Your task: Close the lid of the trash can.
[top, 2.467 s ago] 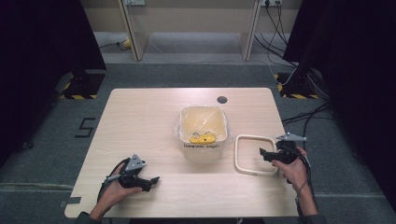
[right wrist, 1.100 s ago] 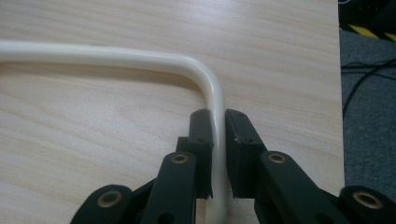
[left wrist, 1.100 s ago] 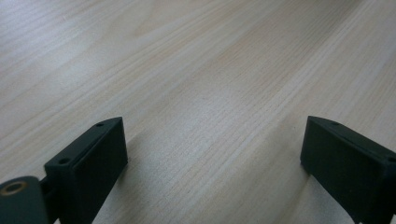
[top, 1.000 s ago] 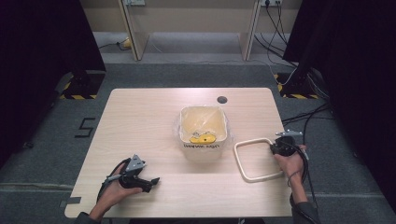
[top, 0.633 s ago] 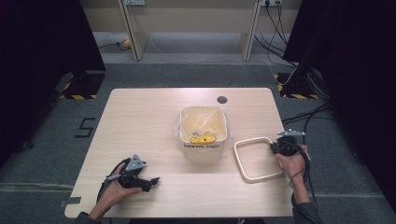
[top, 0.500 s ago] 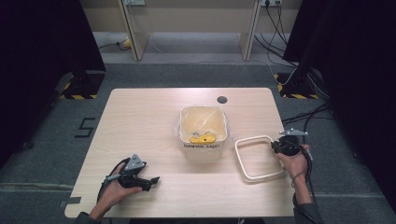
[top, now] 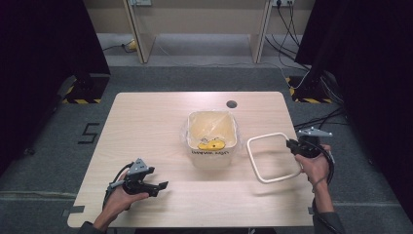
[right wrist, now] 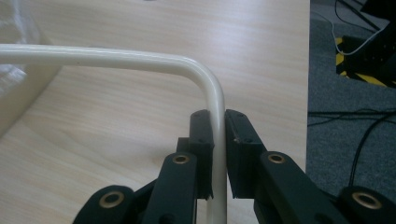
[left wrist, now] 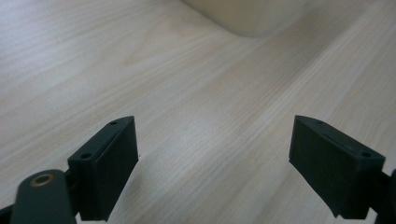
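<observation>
High view showed the whole worktop (top: 146,117): a cream bin (top: 213,139) with a clear liner at centre, and a cream square tube frame (top: 272,157) just right of it, lifted and tilted, its shadow below. Right gripper view gave the close detail: right gripper (right wrist: 219,140) clamped on the frame's glossy tube just below a rounded corner. Left gripper (left wrist: 215,154) sat near the front-left edge, jaws wide, nothing between, having just narrowed slightly.
</observation>
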